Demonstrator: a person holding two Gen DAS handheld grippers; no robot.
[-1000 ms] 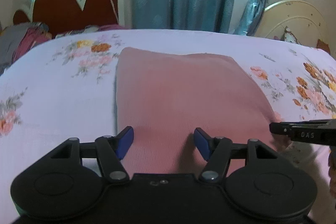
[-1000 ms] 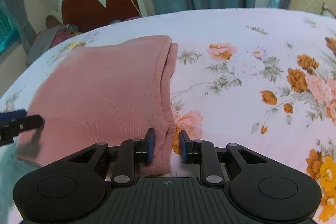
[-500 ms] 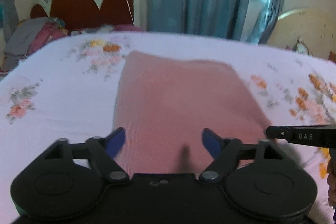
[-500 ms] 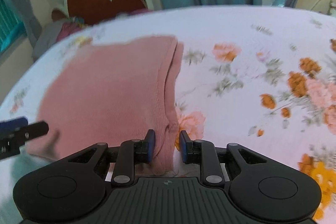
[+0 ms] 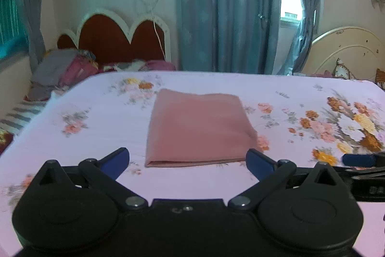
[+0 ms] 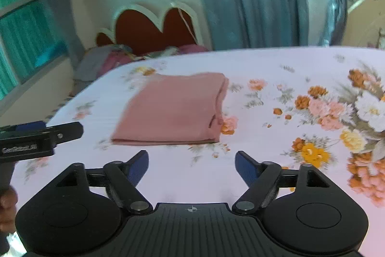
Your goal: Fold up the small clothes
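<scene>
A pink garment [image 5: 197, 127] lies folded into a flat rectangle on the floral bed sheet [image 5: 96, 131]; it also shows in the right wrist view [image 6: 173, 110]. My left gripper [image 5: 187, 160] is open and empty, held back from the garment's near edge. My right gripper [image 6: 191, 164] is open and empty, also back from the near edge. Each gripper shows at the side of the other's view: the right one [image 5: 361, 160] and the left one [image 6: 41, 136].
A red scalloped headboard [image 5: 115, 40] and a pile of clothes [image 5: 62, 69] stand beyond the bed's far left. Blue curtains [image 5: 228, 6] hang behind. A cream headboard [image 5: 346, 49] is at the far right.
Both grippers pulled back and rose away from the garment. The right gripper, shut near the garment's right corner before, has opened wide. The left gripper opened wider.
</scene>
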